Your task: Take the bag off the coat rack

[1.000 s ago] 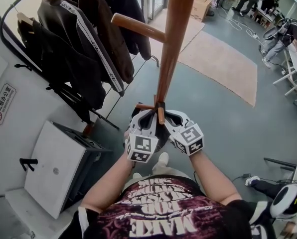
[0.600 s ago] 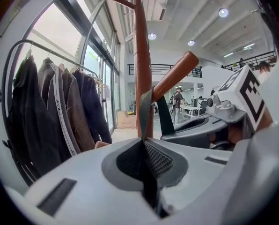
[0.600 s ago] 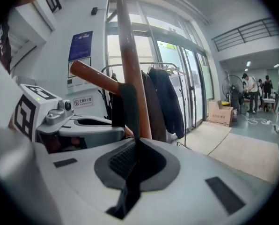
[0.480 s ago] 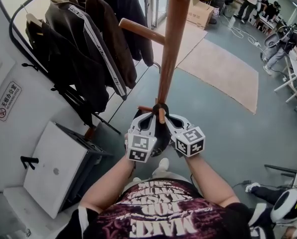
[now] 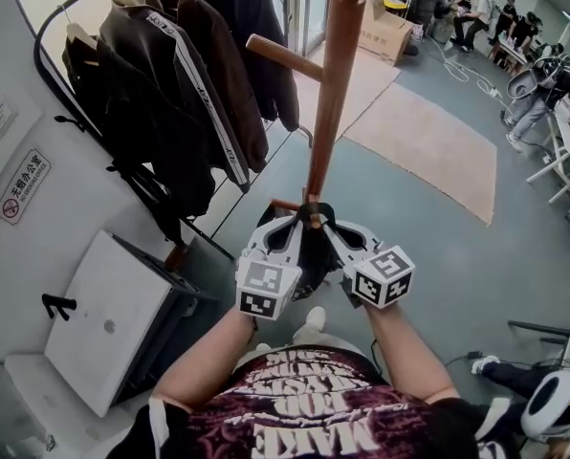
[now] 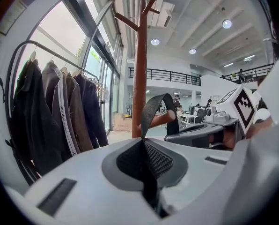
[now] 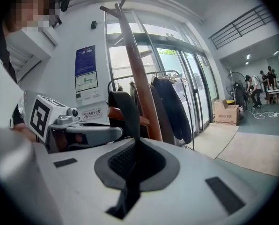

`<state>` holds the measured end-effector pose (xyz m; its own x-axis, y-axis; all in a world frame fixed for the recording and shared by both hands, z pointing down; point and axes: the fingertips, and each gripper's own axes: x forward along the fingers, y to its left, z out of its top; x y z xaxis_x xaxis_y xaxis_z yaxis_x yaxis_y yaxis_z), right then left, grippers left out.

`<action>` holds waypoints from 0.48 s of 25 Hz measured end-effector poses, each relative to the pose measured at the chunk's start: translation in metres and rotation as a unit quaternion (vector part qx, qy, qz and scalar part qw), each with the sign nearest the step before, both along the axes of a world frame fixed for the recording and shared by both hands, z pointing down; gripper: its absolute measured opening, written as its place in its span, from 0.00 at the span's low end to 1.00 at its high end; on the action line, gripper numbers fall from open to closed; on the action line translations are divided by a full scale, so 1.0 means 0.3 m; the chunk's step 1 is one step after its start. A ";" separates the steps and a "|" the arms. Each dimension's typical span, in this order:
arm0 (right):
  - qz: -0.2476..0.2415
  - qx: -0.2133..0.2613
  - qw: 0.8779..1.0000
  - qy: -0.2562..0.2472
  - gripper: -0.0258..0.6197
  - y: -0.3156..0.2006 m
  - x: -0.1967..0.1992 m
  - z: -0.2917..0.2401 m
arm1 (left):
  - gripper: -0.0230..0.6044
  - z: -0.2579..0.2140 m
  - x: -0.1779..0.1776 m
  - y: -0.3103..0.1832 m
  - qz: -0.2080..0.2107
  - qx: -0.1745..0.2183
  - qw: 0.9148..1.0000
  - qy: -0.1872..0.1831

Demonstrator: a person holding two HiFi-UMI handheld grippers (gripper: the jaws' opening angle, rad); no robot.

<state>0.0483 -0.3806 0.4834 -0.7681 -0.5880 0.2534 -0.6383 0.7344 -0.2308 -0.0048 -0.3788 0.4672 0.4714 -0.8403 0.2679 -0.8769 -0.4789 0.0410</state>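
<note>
The bag (image 5: pixel 315 258) hangs by a flat, black woven strap (image 6: pixel 151 108) looped over a round wooden peg (image 6: pixel 163 118) of the coat rack (image 5: pixel 335 84). The left gripper (image 5: pixel 297 226) and the right gripper (image 5: pixel 331 228) each clench the strap just beneath the peg.

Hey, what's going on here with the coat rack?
A person holds a gripper in each hand. The left gripper and the right gripper are both shut on the black strap of a bag, which is looped over a low peg of the wooden coat rack. The bag hangs between the grippers, not yet lifted off.
</note>
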 end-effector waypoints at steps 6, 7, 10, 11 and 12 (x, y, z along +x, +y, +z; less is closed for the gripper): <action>-0.003 0.021 1.000 -0.021 0.05 0.086 -0.017 -0.103 | 0.05 -0.107 -0.025 0.095 0.012 0.015 1.000 0.008; -0.003 0.027 0.999 -0.022 0.05 0.103 -0.019 -0.126 | 0.05 -0.128 -0.030 0.111 0.014 0.020 1.000 0.009; 0.001 0.051 0.998 -0.020 0.05 0.150 -0.027 -0.195 | 0.05 -0.197 -0.046 0.155 0.020 0.040 0.999 0.012; 0.003 0.057 0.998 -0.020 0.05 0.167 -0.030 -0.218 | 0.05 -0.223 -0.048 0.171 0.025 0.047 0.998 0.014; 0.004 0.061 0.998 -0.021 0.05 0.184 -0.033 -0.241 | 0.05 -0.248 -0.048 0.189 0.030 0.053 0.998 0.016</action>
